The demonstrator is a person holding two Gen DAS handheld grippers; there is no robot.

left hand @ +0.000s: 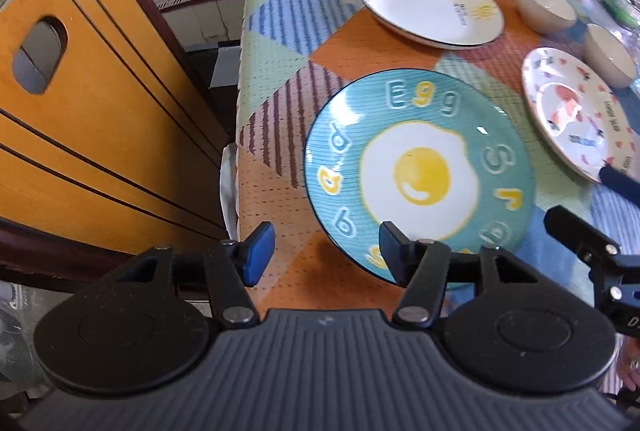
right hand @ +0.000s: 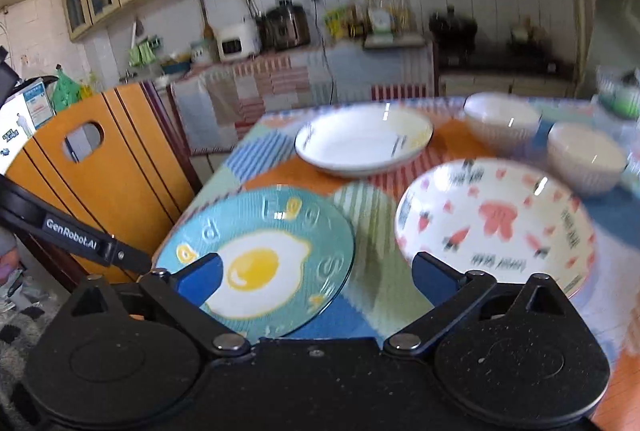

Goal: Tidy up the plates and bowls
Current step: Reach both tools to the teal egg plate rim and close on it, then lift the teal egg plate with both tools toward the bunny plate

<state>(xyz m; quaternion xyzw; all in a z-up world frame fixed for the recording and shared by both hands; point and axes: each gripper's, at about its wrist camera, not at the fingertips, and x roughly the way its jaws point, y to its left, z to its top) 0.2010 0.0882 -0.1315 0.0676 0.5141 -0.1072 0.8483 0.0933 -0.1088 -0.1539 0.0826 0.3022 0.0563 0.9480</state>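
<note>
In the left wrist view the left gripper (left hand: 326,251) is seen spread and empty over the near rim of the egg plate (left hand: 420,171) on the table (left hand: 280,191), while in the right wrist view the right gripper (right hand: 316,277) is held wide apart, empty, above the egg plate (right hand: 260,259) and the carrot plate (right hand: 496,223).

On the table (left hand: 280,191), egg plate (left hand: 420,167) nearest, carrot plate (left hand: 576,111) right, white plate (left hand: 430,5) behind, bowls (left hand: 544,3) far right

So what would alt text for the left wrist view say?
An open left gripper hovers over the near edge of a teal fried-egg plate on a patchwork tablecloth. Behind sit a white plate, a patterned plate and two white bowls.
</note>
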